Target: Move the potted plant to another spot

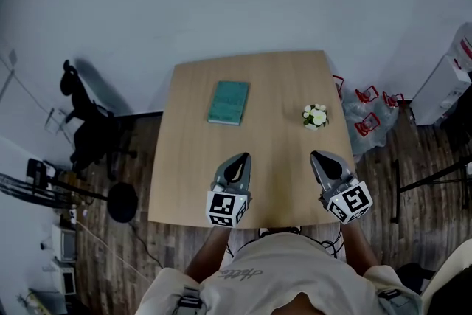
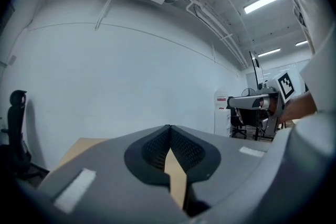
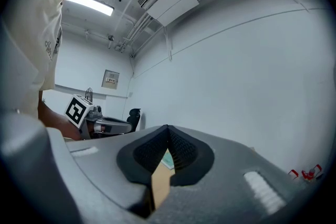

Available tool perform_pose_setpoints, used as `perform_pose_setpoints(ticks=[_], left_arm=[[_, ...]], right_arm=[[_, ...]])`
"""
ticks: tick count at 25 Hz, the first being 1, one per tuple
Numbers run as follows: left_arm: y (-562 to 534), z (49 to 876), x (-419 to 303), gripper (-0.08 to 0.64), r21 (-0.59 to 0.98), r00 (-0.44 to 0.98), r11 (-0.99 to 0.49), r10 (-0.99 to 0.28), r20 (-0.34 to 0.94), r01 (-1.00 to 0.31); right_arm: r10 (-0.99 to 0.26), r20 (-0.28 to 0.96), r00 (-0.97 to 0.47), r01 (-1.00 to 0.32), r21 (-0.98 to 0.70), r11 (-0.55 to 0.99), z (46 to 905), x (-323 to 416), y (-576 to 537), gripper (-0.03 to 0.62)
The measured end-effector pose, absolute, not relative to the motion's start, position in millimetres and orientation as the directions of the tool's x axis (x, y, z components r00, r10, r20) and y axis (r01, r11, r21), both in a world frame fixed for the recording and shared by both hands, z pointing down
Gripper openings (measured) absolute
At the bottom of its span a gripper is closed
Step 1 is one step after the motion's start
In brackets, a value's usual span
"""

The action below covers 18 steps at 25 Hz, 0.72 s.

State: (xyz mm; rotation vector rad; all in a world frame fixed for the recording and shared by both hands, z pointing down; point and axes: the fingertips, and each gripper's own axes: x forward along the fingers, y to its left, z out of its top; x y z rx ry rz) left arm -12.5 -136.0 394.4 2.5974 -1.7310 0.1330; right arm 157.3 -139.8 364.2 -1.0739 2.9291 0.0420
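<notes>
A small potted plant [image 1: 315, 116] with white flowers stands on the right part of the wooden table [image 1: 273, 85]. My left gripper [image 1: 240, 156] hovers over the table's near edge at the left, shut and empty. At the right, my right gripper [image 1: 317, 156] is shut too, with nothing in it, a short way nearer than the plant. In the left gripper view the left gripper [image 2: 169, 128] has its jaws closed tip to tip. The right gripper view shows the right gripper [image 3: 167, 128] likewise closed. The plant is hidden in both gripper views.
A teal book [image 1: 228, 102] lies on the table's far left part, and a corner of the book [image 3: 168, 161] shows between the right jaws. A black office chair [image 1: 88, 122] stands left of the table. Red-handled things [image 1: 369, 111] and a white cabinet [image 1: 442, 85] are at the right.
</notes>
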Motion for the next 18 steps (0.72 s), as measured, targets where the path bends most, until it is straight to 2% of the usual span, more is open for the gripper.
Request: perform_pose_setpoints(ticks=[18], left_arm=[[-143, 390, 7, 0.017, -0.003, 0.403, -0.404, -0.913, 0.069, -0.915]], right_arm=[[-0.669, -0.019, -0.743, -0.668, -0.015, 0.744, 379, 183, -141, 0.002]])
